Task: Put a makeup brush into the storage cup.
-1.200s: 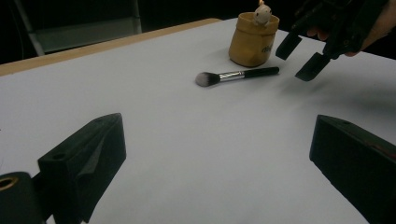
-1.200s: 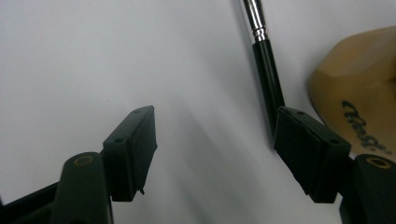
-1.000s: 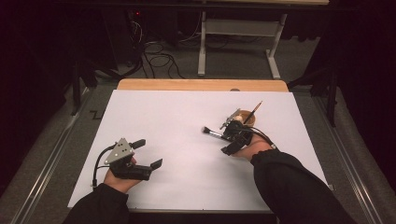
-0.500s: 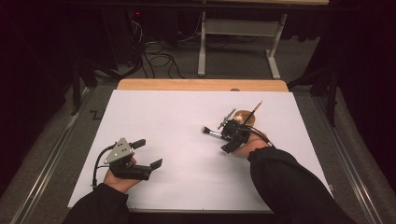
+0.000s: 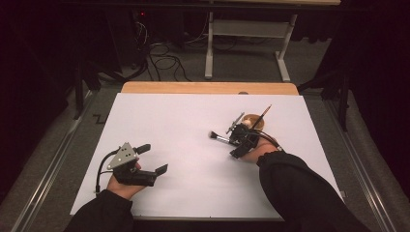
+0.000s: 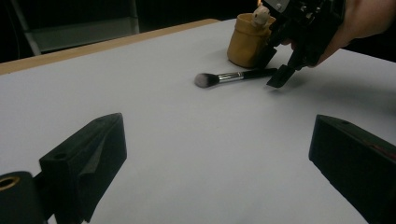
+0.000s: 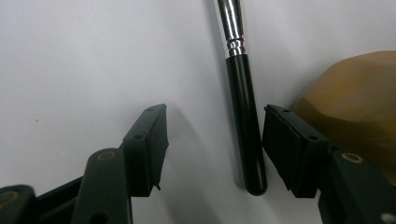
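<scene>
While resting at lower left of the high view, left gripper point(image 5: 153, 158) with jaws wide apart, nothing between. Right of centre, right gripper point(image 5: 238, 146) straddling the black handle of the silver-ferruled makeup brush point(image 7: 243, 88), jaws just closing, not clearly pressing it. Brush flat on the white paper sheet point(image 5: 183, 125), bristles pointing left. Just beside, upper right, a small tan pot point(image 6: 245, 42).

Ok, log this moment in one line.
right gripper: jaws closing around makeup brush handle, no grip yet | brush flat by yellow pot | left gripper: open, idle
</scene>
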The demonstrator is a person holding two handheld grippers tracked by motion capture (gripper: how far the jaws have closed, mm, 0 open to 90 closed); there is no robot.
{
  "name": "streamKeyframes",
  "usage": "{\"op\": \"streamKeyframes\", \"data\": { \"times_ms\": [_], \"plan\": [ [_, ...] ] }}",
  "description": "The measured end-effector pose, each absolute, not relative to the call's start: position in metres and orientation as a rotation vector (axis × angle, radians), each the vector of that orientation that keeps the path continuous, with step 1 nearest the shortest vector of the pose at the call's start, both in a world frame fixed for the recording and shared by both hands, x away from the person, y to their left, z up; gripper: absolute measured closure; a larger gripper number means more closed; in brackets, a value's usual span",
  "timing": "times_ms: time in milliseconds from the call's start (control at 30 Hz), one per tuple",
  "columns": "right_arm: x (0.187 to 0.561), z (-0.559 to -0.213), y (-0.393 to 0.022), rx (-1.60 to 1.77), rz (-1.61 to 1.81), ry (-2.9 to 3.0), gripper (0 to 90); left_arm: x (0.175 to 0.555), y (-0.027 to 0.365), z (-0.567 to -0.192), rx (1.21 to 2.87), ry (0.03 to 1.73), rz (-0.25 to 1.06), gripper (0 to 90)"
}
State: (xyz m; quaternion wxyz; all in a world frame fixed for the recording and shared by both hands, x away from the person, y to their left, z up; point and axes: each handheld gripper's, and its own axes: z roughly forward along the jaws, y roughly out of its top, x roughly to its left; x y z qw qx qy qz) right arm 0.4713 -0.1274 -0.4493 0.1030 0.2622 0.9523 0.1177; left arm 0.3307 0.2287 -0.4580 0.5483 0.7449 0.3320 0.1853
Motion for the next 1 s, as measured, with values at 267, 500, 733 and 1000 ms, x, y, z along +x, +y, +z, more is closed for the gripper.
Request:
{"op": "streamKeyframes", "data": {
  "times_ms": [267,500,733,1000],
  "plan": [
    [0.4735,-0.4518,-0.1272,0.772,0.353,2.832,51.4,0.3309,0.2291,-0.4579,1.763,0.787,0.436,4.7],
    [0.4724,-0.4518,-0.1264,0.774,0.361,2.853,61.6,0.3310,0.2294,-0.4579,1.761,0.788,0.437,4.7],
    [0.4707,-0.4521,-0.1250,0.771,0.359,2.861,67.9,0.3307,0.2296,-0.4575,1.758,0.788,0.438,4.7],
    [0.4707,-0.4527,-0.1245,0.816,0.363,2.867,71.1,0.3306,0.2297,-0.4572,1.757,0.787,0.439,4.8]
  ]
}}
